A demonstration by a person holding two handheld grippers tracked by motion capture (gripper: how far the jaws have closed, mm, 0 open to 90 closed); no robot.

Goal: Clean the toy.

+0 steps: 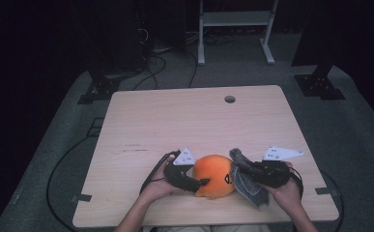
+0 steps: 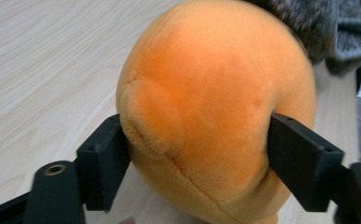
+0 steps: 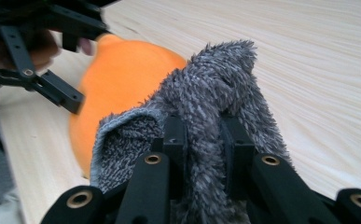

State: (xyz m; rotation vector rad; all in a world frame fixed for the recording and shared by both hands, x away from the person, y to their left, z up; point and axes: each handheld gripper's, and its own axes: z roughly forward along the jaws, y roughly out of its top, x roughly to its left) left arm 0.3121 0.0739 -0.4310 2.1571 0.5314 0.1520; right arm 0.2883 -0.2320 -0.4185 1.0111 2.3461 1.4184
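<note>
Cloth is meeting plush near the bench's [image 1: 141, 125] front edge: the right tool [image 1: 245, 166] is pinching a grey fuzzy cloth [image 3: 215, 98] tight and holding its bunched end against the orange plush toy's [image 1: 214, 175] right side. The left tool [image 1: 201, 182] is gripping the toy [image 2: 206, 107] from the opposite side, jaws part-way apart and pressing into it. The toy is sitting directly between both tools, so wiping looks likely to go leftward across its top.
</note>
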